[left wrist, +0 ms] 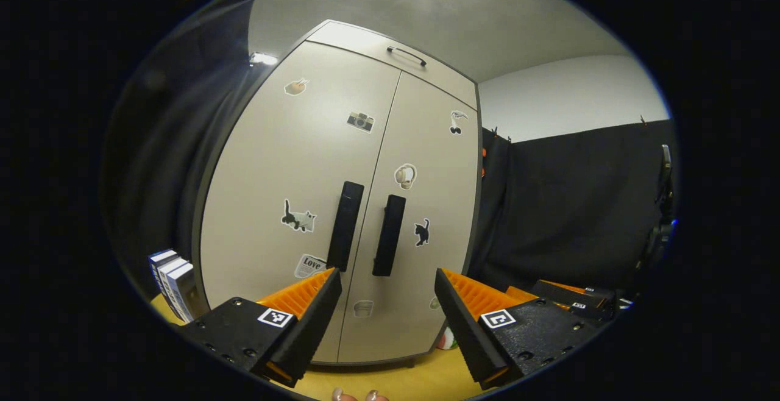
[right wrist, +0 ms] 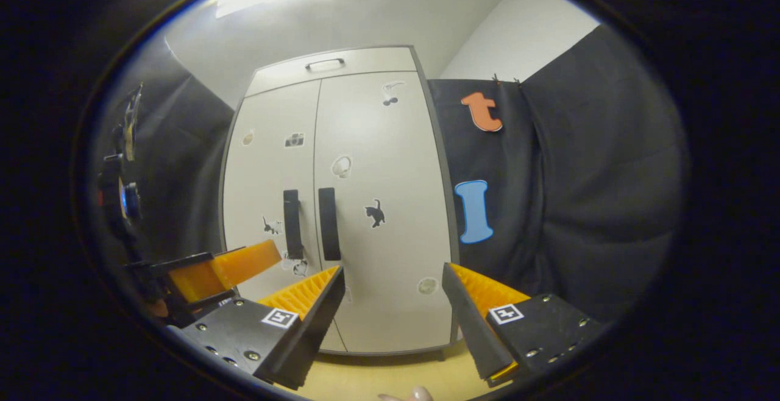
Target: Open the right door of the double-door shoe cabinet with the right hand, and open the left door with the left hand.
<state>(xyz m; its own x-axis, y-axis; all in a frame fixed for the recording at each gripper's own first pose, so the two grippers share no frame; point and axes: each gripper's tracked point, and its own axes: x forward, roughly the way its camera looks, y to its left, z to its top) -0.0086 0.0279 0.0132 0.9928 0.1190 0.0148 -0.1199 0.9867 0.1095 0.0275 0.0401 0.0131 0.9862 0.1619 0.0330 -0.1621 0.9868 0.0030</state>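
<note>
Shoe cabinet (right wrist: pixel 341 206), both doors shut.

Yellow table top (left wrist: pixel 420 379) carries shoe cabinet (left wrist: pixel 292 163), w/ books (left wrist: pixel 172 282) standing at its left side.

The cabinet (left wrist: pixel 341 206) stands upright on a yellow surface, pale grey with a darker frame, both doors shut and flush. The left door (left wrist: pixel 292 163) and right door (left wrist: pixel 426 145) meet at a thin centre seam. Each carries a black vertical bar: the left handle (left wrist: pixel 345 225) and right handle (left wrist: pixel 389 234) flank the seam, near 6 o'clock of the door faces. Small stickers, cats and a camera among them, dot both doors.
</note>
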